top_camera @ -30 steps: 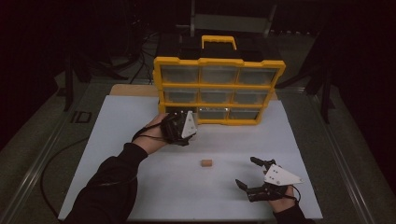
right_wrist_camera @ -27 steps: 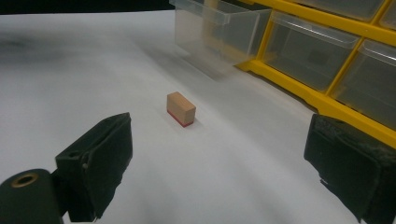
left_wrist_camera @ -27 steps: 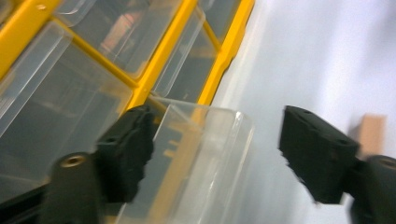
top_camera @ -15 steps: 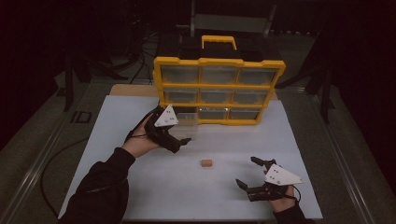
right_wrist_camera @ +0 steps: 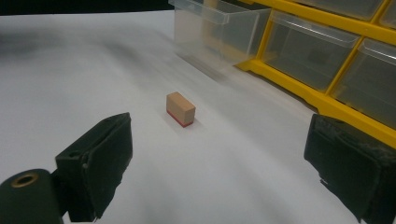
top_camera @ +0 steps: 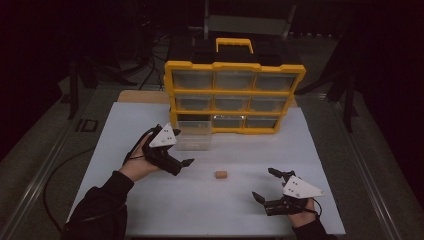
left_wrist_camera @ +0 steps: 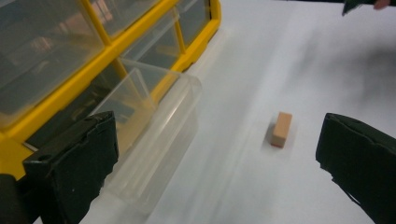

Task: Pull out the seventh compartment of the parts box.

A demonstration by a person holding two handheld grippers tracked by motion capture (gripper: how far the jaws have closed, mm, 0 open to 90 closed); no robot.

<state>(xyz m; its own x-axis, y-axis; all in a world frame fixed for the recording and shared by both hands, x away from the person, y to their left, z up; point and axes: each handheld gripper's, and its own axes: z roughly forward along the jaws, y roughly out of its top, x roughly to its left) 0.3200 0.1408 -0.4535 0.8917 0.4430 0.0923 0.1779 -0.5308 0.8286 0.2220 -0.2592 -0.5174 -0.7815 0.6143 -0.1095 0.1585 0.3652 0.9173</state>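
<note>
A small tan block (top_camera: 220,174) with a red underside lies on the white table top (top_camera: 150,210), seen close up as the block (left_wrist_camera: 281,129) and the block (right_wrist_camera: 180,108). My left gripper (top_camera: 182,166) hovers left of it, just in front of a pulled-out clear drawer (top_camera: 194,134). Its jaws have just been opening and now stand wide, with nothing between them (left_wrist_camera: 215,163). My right gripper (top_camera: 263,184) rests to the right of the block, open and empty, and faces the block (right_wrist_camera: 219,163).
A yellow organizer (top_camera: 235,95) with several clear drawers and a black handle stands at the back of the table. The pulled-out drawer (left_wrist_camera: 149,121) juts from its bottom left slot and looks empty. Dark floor and cables surround the table.
My left gripper has drawn back from the drawer front toward the near left, and its jaws have opened. The drawer stays pulled out. The right gripper and the block have not moved.
</note>
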